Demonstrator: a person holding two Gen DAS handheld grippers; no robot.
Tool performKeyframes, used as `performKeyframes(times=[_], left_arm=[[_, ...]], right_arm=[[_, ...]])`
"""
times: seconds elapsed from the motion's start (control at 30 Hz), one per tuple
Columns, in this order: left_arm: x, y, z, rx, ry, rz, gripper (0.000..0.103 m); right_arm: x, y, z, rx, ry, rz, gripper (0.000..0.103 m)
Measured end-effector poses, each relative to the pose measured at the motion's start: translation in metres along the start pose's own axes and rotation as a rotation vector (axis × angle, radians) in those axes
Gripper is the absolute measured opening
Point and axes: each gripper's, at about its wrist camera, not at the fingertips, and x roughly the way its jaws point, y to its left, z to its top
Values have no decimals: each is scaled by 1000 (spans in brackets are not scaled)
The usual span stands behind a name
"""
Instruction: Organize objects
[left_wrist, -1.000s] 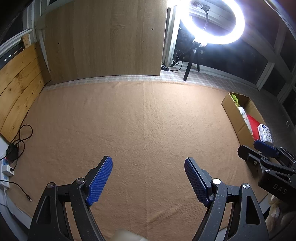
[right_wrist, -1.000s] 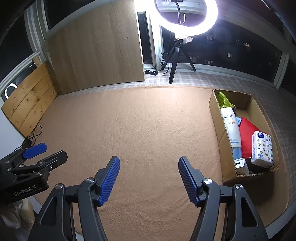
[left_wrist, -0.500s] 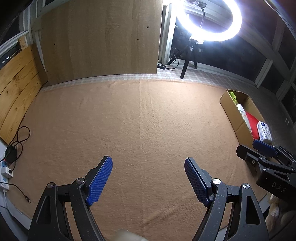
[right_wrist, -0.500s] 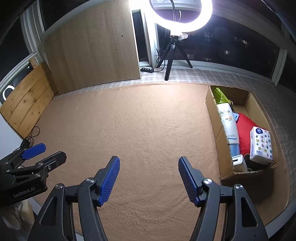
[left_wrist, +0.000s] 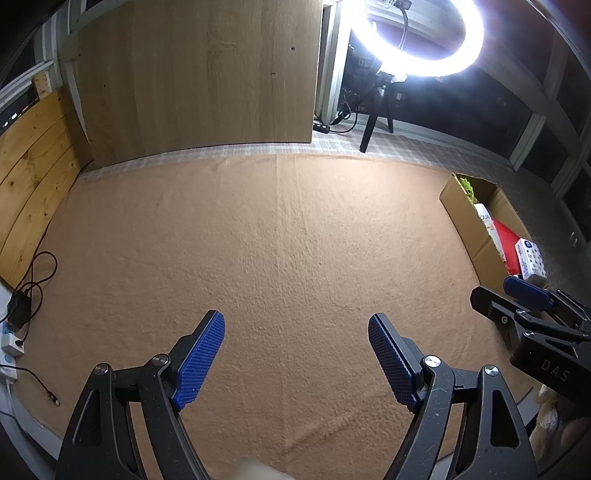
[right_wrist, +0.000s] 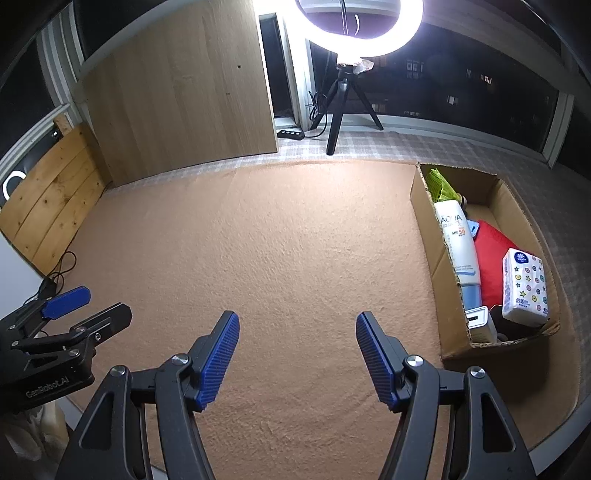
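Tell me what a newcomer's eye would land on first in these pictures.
The glaring ring light on its tripod at the far edge, by the dark window. Next, the cardboard box at the right of the tan mat, holding a sunscreen bottle, a tissue pack and something red. Both tools, left and right, hang open over bare mat.

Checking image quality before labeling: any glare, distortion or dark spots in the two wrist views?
Left wrist: ring light blown out at the top, windows black, strong fisheye bending of the wooden panel, corners vignetted. Right wrist: same glare from the ring light; cardboard box contents sharp and readable, its near end casting a shadow on the brown mat.
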Motion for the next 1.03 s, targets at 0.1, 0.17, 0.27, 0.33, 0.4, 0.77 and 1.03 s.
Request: performKeyframes(times=[0.1, 0.17, 0.27, 0.33, 0.4, 0.77, 1.03], left_arm=[[2, 0, -1, -3, 5, -1, 83], [4, 1, -1, -5, 9, -1, 83], [7, 3, -1, -10, 15, 1, 83], [10, 3, -1, -13, 20, 0, 83], [13, 4, 0, -13, 25, -1, 83], [24, 5, 0, -13, 47, -1, 83], [36, 9, 0, -13, 67, 8, 83]], right_arm=[[2, 0, 1, 0, 4, 0, 62], [3, 0, 1, 0, 5, 0, 62], [5, 0, 1, 0, 12, -1, 62], [7, 1, 0, 0, 16, -2, 62], [8, 1, -1, 1, 21, -3, 62], [18, -1, -3, 12, 43, -9, 62], [32, -1, -5, 16, 61, -15, 62]])
